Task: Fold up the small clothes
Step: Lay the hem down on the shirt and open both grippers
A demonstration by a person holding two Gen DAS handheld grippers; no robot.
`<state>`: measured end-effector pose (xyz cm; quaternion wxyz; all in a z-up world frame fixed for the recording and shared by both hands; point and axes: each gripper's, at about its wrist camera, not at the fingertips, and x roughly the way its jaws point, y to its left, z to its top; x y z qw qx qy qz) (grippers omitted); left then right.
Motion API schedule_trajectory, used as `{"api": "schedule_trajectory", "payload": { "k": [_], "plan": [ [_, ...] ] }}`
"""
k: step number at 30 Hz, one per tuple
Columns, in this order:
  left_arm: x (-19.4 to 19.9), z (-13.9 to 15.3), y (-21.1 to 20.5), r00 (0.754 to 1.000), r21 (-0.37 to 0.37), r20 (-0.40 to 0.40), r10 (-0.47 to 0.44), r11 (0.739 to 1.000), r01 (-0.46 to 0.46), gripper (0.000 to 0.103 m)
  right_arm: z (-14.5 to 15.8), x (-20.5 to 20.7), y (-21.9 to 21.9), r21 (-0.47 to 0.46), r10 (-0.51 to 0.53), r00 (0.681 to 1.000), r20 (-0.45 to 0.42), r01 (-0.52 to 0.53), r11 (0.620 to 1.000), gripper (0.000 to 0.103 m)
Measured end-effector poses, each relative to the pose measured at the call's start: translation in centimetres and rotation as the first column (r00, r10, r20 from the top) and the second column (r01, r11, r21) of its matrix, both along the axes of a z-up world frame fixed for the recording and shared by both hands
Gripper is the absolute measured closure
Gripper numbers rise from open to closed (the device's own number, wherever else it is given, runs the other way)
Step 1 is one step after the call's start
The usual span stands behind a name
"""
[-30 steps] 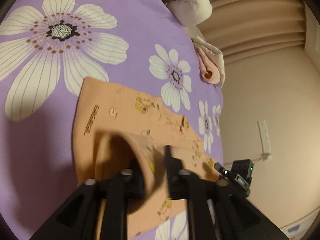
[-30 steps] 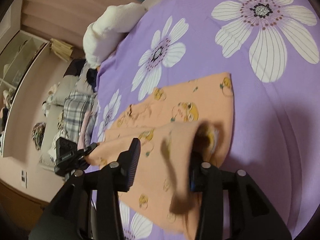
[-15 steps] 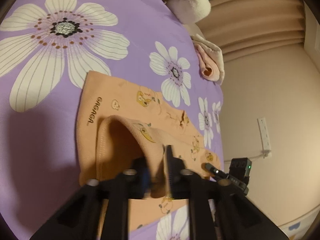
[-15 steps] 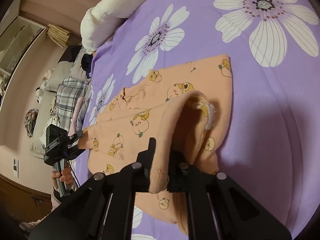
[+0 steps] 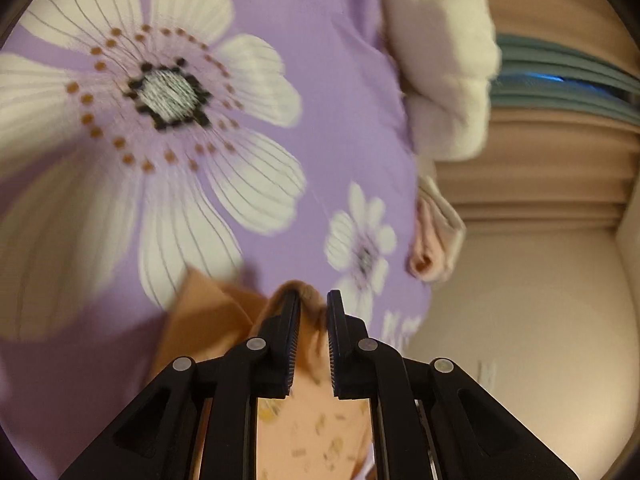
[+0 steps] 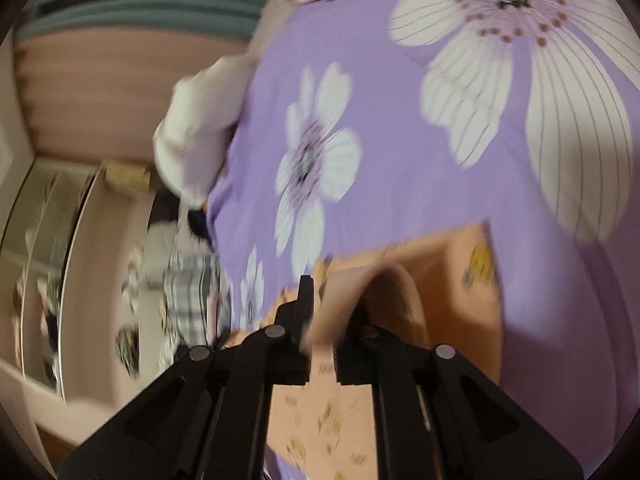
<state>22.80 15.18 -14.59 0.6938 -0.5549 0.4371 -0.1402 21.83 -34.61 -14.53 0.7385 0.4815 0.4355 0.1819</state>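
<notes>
Left wrist view: both grippers, left gripper (image 5: 312,312) and right gripper (image 6: 328,312), pinched the orange garment (image 5: 316,412); the fold needed both edges carried over evenly.

A bed is covered by a purple floral sheet (image 5: 340,80). Beige pleated curtains (image 5: 560,168) are seen at upper right, a cream wall (image 5: 540,320) at lower right, under warm light.

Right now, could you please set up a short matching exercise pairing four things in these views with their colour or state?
Things:
1. bedsheet
2. small garment
3. fluffy bundle
4. left gripper

Descriptions:
a. cream white
b. shut on a fold of cloth
c. purple with white flowers
d. peach with a cartoon print

Pairs: 1-c, 2-d, 3-a, 4-b
</notes>
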Motion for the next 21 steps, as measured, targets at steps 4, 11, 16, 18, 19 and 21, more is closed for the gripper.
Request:
{"api": "schedule_trajectory", "payload": {
  "k": [4, 11, 16, 18, 19, 21],
  "plan": [
    [0.5, -0.1, 0.9, 1.000, 0.055, -0.021, 0.016, 0.998, -0.014, 0.067, -0.2, 0.7, -1.2, -0.026, -0.059, 0.998, -0.023, 0.059, 0.998, 0.054],
    [-2.0, 2.4, 0.8, 0.996, 0.190, 0.071, -0.051, 0.981, 0.037, 0.061, 2.0, -1.7, -1.9, -0.138, -0.028, 0.997, 0.076, 0.039, 0.990, 0.054],
    [-5.6, 4.7, -1.6, 0.967, 0.405, 0.125, -0.224, 0.901, 0.156, 0.061, 3.9, -5.2, -0.9, -0.302, 0.053, 0.990, 0.134, -0.010, 0.953, 0.057],
    [-7.1, 5.1, -2.6, 0.953, 0.465, 0.126, -0.276, 0.865, 0.189, 0.061, 4.3, -7.0, -0.3, -0.402, 0.078, 0.988, 0.132, -0.018, 0.915, 0.060],
    [-7.9, 5.2, -3.3, 0.944, 0.490, 0.128, -0.305, 0.847, 0.207, 0.061, 4.4, -8.2, 0.0, -0.450, 0.095, 0.986, 0.136, -0.024, 0.892, 0.064],
    [-9.5, 5.3, -4.4, 0.926, 0.536, 0.130, -0.355, 0.811, 0.236, 0.061, 4.5, -10.3, 0.4, -0.507, 0.124, 0.982, 0.141, -0.036, 0.861, 0.069]
  ]
}}
